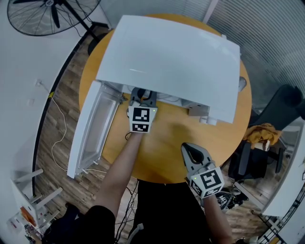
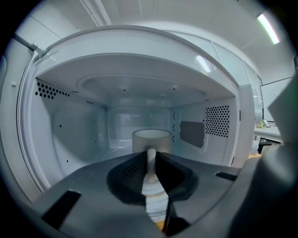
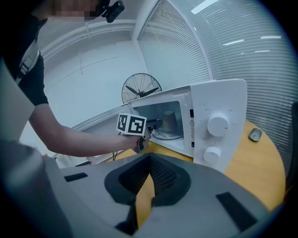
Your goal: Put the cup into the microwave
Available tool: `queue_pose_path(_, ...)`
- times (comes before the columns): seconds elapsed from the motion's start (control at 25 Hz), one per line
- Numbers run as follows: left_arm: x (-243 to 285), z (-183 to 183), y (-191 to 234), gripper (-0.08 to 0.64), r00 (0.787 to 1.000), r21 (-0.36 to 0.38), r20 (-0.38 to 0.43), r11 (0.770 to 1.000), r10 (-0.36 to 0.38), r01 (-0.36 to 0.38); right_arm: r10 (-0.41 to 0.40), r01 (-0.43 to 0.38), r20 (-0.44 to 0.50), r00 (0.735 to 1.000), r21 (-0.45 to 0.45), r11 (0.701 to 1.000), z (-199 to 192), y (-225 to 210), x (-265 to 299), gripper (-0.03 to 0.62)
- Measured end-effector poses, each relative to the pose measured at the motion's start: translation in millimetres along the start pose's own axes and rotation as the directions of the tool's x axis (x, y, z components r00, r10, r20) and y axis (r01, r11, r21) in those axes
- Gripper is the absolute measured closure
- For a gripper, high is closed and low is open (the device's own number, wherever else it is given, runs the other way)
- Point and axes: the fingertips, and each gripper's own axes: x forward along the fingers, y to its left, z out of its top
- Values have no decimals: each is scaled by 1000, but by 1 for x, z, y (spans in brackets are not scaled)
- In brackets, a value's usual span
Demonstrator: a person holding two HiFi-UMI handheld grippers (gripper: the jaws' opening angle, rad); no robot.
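We see a floor fan (image 1: pixel 47 14) at far left, off the tabletop (image 1: pixel 167 152). Next comes the microwave (image 1: pixel 171 62), white, on the round wooden tabletop, with its door (image 1: pixel 93 128) swung wide open to the left.

The left gripper (image 1: pixel 143 95) reaches into the open cavity. In the left gripper view its fingers (image 2: pixel 132 172) are closed on the cup's handle (image 2: pixel 151 160), which is a thin pale loop pinched between them.

The cup (image 2: pixel 151 138) is a plain pale cylinder, upright with its open mouth up and no print visible. It sits inside the cavity near the middle, and the perforated side walls are well apart from it. The right gripper view shows the same cup (image 3: pixel 169 120) as a greyish shape above the glass tray (image 3: pixel 165 135). We can't tell whether it touches the tray.

The dials (image 3: pixel 218 124) are on the microwave's right front panel.

The right gripper (image 1: pixel 188 147) is over the near edge of the tabletop, well apart from the microwave. Its fingers (image 3: pixel 160 174) are closed together and hold nothing, with only bare wood showing past them.

A computer mouse (image 3: pixel 253 135) lies on the tabletop at far right.
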Motion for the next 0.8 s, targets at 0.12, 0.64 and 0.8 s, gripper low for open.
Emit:
queue_pose_path(0.12, 1, 0, 0, 517, 1000, -4, 6, 1000, -1, 1, -3, 3, 3, 1000, 1, 1000, 1, -2, -2, 581)
queue_pose_path(0.64, -6, -7, -5, 465, 998, 0, -66, 1000, -5, 5, -6, 6, 20, 1000, 4, 1000, -1, -11, -18, 581)
queue_pose_path(0.8, -16, -6, -5, 465, 997, 6, -78, 1000, 26, -26, -1, 1, 32, 999, -2, 1000, -1, -12, -27, 581)
